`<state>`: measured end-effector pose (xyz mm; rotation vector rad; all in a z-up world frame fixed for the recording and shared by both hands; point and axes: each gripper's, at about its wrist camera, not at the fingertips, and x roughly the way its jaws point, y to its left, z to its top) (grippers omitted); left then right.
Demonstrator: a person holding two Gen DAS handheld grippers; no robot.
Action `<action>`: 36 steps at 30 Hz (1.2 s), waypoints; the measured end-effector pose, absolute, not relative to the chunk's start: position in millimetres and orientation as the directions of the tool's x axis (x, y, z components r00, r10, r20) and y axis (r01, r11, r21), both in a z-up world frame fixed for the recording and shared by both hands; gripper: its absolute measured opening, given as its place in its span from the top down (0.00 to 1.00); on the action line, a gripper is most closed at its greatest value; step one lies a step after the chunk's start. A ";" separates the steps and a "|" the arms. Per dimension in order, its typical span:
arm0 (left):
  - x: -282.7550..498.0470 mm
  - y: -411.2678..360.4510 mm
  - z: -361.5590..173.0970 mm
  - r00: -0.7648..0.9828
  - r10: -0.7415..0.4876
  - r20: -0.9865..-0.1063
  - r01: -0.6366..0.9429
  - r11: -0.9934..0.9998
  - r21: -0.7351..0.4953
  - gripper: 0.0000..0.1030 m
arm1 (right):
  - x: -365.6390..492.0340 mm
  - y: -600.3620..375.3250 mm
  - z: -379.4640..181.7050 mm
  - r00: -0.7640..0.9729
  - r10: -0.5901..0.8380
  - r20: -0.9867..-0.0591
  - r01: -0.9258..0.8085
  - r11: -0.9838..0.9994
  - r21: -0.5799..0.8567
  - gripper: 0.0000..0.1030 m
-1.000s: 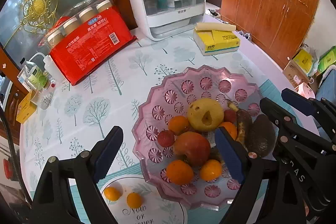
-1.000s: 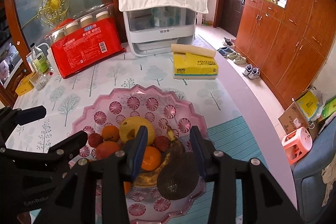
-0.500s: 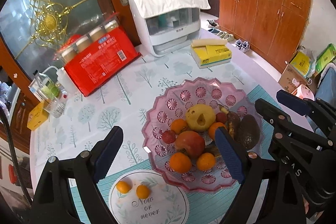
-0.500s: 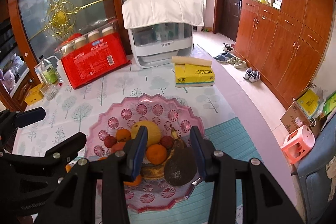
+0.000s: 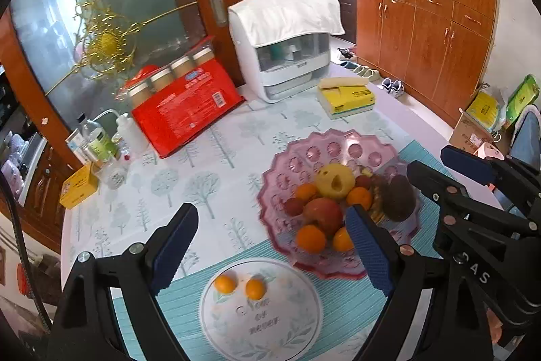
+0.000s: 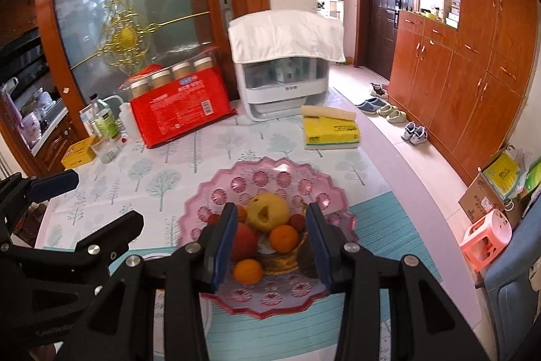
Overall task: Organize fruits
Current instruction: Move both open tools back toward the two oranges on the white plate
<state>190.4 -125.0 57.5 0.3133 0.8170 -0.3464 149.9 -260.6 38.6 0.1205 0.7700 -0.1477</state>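
Observation:
A pink scalloped fruit bowl (image 5: pixel 338 146) (image 6: pixel 267 178) holds a yellow pear (image 5: pixel 334 180) (image 6: pixel 267 212), a red apple (image 5: pixel 321 213), several oranges, small red fruits, a dark avocado (image 5: pixel 400 197) and a brown banana. A white round plate (image 5: pixel 263 320) in front of it holds two small oranges (image 5: pixel 225 283) (image 5: pixel 255 289). My left gripper (image 5: pixel 270 246) is open and empty, raised above the plate and bowl. My right gripper (image 6: pixel 270 242) is open and empty, raised above the bowl's near side; it also shows at the right of the left wrist view (image 5: pixel 449 171).
At the table's back stand a red package of jars (image 5: pixel 182 110), a white covered appliance (image 5: pixel 287 46), a yellow tissue pack (image 5: pixel 345 97), and bottles with a yellow box (image 5: pixel 79 185) at the left. A teal mat (image 6: pixel 389 242) lies under bowl and plate. The table edge runs along the right.
Both grippers have risen and pulled back from the bowl, so more of the table and the white plate now show. Both stay open and empty.

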 end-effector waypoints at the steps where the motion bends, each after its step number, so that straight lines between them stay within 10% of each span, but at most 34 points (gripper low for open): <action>1: 188.4 -117.7 57.9 0.638 -0.175 -0.750 0.412 0.901 0.140 0.14 | 148.1 -254.3 39.8 0.711 -0.082 -0.699 0.167 0.985 0.054 0.59; 36: 261.0 43.7 -132.4 0.334 -0.176 -0.926 0.424 0.905 -0.019 0.16 | 190.1 -97.6 -136.8 0.423 0.190 -0.886 0.015 0.976 0.217 0.61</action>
